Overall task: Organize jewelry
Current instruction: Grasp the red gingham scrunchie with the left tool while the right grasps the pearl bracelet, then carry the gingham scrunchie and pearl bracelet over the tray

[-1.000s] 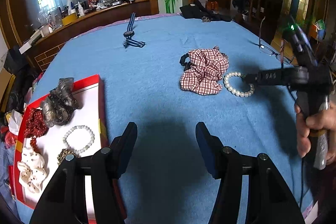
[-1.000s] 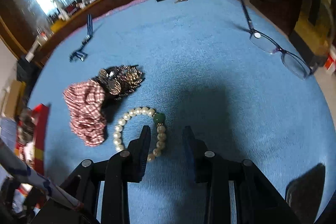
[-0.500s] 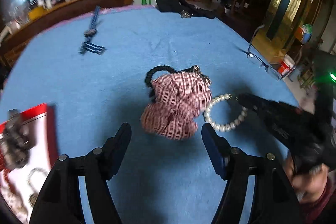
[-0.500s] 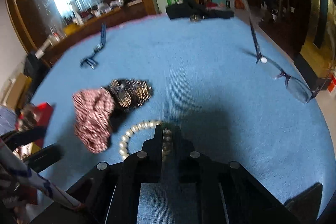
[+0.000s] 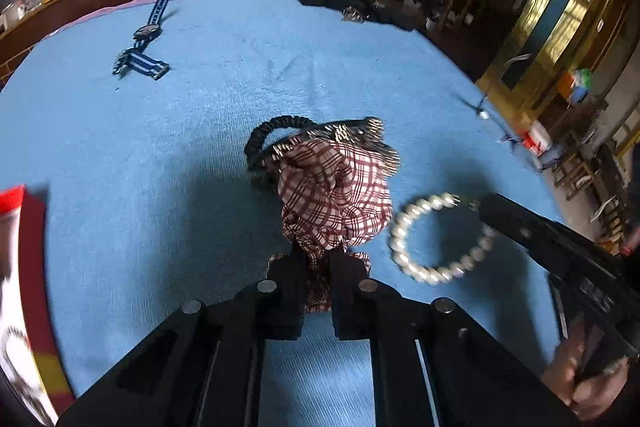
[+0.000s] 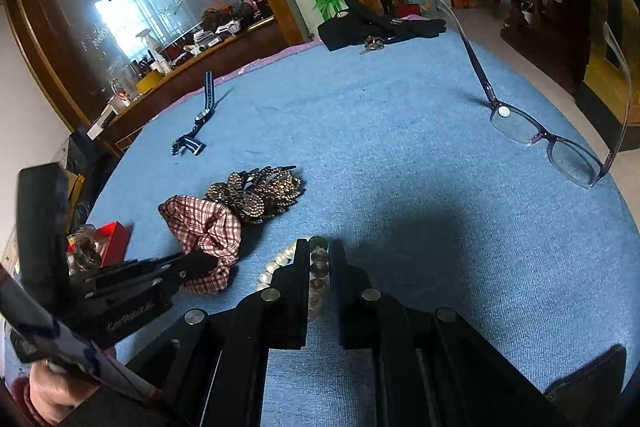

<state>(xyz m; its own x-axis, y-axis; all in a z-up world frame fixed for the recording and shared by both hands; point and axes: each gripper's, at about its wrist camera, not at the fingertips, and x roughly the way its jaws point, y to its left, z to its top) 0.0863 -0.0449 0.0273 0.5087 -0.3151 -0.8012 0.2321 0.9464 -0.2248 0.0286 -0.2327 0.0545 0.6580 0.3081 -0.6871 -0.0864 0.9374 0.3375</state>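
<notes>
The left gripper [image 5: 318,259] has its two black fingers pinched on the near edge of the red-and-white plaid fabric scrunchie [image 5: 334,203], mid-frame in the left wrist view, on the blue cloth-covered table [image 5: 160,147]. The right gripper [image 6: 319,267] is clamped on the white pearl bead bracelet [image 5: 436,239], lower centre of its own view (most of the loop is hidden behind the fingers there; only a few beads peek out). Behind the scrunchie sits a dark rhinestone hair clip [image 6: 256,193] with a black elastic loop [image 5: 272,135]. A red-rimmed tray [image 5: 24,267] is blurred and cut off at the left edge, contents unreadable. Purple-framed eyeglasses [image 6: 548,143] sit at right; a blue striped watch [image 6: 198,125] lies upper left.
</notes>
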